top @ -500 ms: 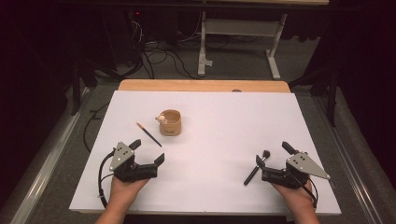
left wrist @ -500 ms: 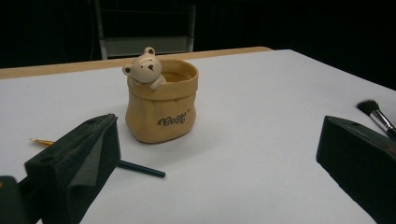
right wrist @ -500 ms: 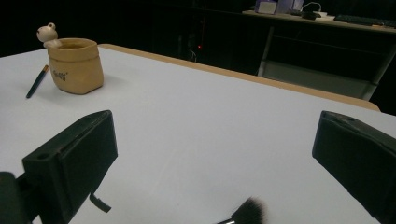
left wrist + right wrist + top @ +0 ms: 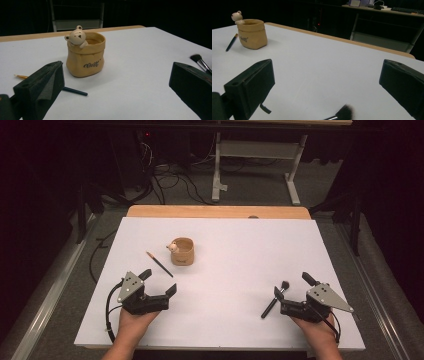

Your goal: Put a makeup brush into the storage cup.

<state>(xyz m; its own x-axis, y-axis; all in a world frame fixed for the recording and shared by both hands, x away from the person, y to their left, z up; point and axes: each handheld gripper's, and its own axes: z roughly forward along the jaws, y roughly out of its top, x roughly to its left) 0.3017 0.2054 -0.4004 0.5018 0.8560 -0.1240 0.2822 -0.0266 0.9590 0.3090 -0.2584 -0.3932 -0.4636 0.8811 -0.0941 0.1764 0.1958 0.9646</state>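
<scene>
Cables lie tangled on the grey floor beyond the table [image 4: 300, 245], beside the white metal legs of a stand [image 4: 220, 175], and a strip of bare wood shows along the far edge of the white tabletop. Nothing stands between the grippers and the things on the sheet.

A tan cup [image 4: 182, 251] shaped like a soft, crumpled bag sits left of centre toward the far side, upright, with dark lettering on its front and a small pale bear figure [image 4: 76, 37] leaning over its rim. Its surface looks matt and ceramic. Just beside it on the left lies a thin pencil-like brush [image 4: 159, 264], dark along the shaft and orange-gold at its far end, set diagonally and clear of the cup.

Near the front right lies a makeup brush [image 4: 275, 300] with a black handle, a silvery collar and a round, fluffy black head that points away from the person.

The left gripper [image 4: 160, 282] rests low at the front left, its blocky black jaws spread wide with nothing between them, aimed toward the cup. The right gripper [image 4: 292, 292] rests at the front right, jaws likewise released and empty, with the makeup brush just beside its tip, not grasped.
</scene>
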